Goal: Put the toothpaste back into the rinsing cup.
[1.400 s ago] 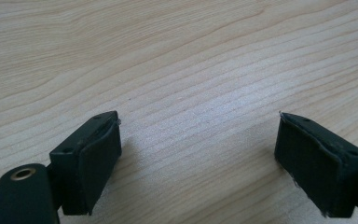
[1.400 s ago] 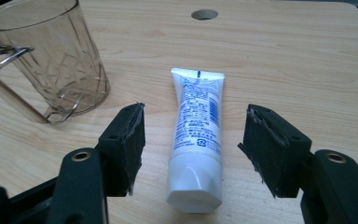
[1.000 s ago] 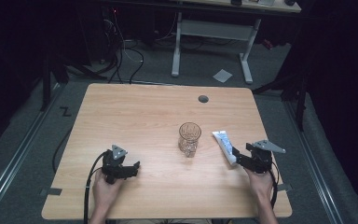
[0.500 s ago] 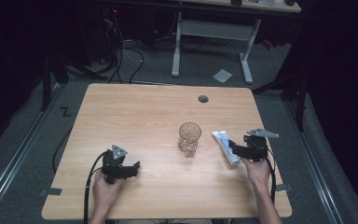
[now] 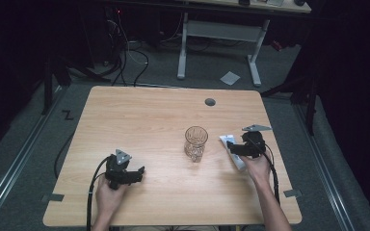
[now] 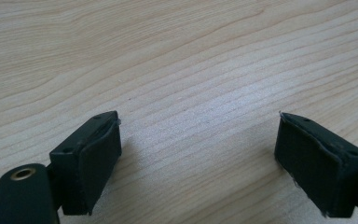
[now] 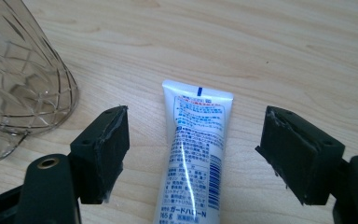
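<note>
Two jaws of the right gripper [image 7: 193, 154] have just spread wide around the tube [image 7: 196, 158], not pinching it. Next comes the grab. Left gripper [image 6: 198, 158] waits, open.

My right gripper [image 7: 193, 154] hangs over the tube [image 7: 196, 158], which lies flat on the table [image 5: 139, 115] between its spread jaws (neither pad touches it). The glass [image 5: 195, 143] stands just left of the tube. My left gripper [image 5: 134, 174] sits well apart, near the table's front left.
</note>
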`<state>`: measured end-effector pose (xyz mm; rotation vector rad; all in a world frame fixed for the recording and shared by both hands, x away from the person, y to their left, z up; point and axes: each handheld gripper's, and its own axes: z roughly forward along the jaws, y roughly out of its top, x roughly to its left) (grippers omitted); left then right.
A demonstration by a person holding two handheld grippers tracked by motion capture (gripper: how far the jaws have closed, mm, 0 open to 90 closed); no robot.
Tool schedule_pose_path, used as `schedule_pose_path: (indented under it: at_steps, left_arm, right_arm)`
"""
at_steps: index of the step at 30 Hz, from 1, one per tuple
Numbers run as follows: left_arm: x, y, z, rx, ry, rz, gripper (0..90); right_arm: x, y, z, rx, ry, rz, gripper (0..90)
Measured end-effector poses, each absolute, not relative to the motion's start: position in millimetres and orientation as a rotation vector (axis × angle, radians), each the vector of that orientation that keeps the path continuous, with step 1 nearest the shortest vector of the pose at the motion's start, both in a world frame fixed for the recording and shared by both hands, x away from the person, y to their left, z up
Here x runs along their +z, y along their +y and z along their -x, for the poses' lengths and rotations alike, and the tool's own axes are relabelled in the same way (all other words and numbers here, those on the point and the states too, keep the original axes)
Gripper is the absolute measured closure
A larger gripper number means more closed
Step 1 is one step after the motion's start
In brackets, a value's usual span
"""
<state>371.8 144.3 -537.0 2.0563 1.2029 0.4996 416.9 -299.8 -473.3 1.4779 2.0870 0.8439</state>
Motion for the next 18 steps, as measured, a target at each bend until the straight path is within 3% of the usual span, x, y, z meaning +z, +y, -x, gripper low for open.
schedule_pose_path:
  at_steps: [18]
  left_arm:
    - [-537.0,144.4,-371.8,0.499,1.203,-2.057,14.8]
  right_arm:
    - [-490.0,-285.4,-450.0,0.681,2.203,-1.557,26.6]
